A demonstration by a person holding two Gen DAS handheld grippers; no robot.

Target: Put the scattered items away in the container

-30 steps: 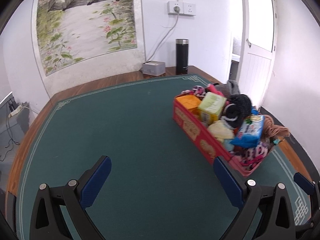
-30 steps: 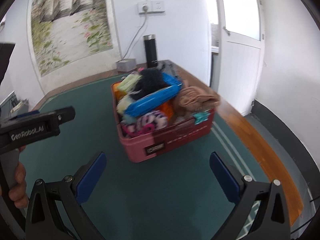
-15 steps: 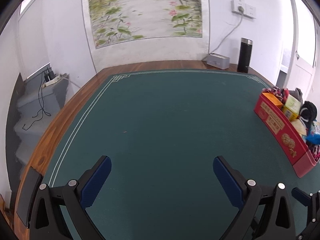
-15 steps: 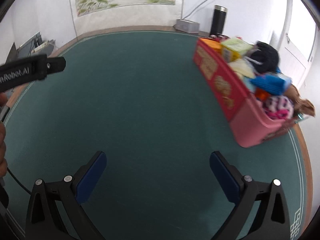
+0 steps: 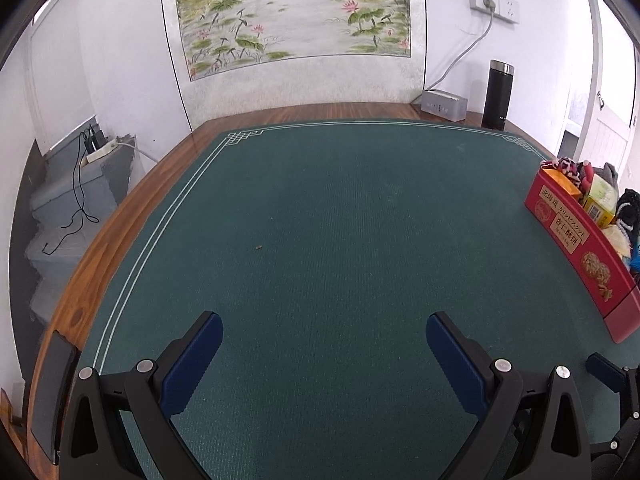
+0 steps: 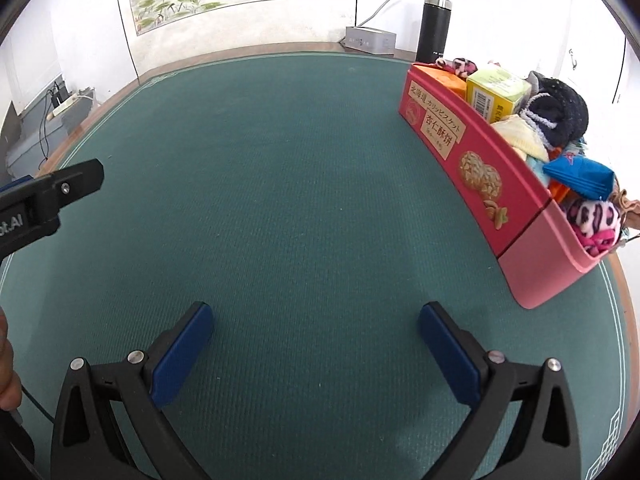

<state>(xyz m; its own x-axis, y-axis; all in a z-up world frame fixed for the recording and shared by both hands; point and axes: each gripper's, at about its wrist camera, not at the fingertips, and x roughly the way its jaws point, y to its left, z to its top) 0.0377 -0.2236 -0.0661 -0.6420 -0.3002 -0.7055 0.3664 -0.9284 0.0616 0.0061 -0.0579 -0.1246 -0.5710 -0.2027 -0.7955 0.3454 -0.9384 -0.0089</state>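
Left gripper [image 5: 324, 330] hovering over green mat [image 5: 340, 220], jaws spread wide, gripping nothing. Right gripper [image 6: 316, 320] likewise hovering above mat, jaws wide apart, nothing between pads. Red container [image 6: 472, 156] sitting on mat at right side, well apart from both grippers, heaped with items: yellow-green box [image 6: 496, 90], dark knit piece [image 6: 560, 114], blue packet [image 6: 580, 176], pink spotted cloth [image 6: 594, 220]. Black flask [image 5: 497, 94] standing upright near wall, beside grey box [image 5: 444, 105].

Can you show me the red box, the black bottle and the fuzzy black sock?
Red box [image 6: 472, 152], right wrist view, on its printed side.
Black bottle [image 6: 434, 28], right wrist view, mid-body.
Black sock [image 6: 568, 114], right wrist view, its fuzzy top.
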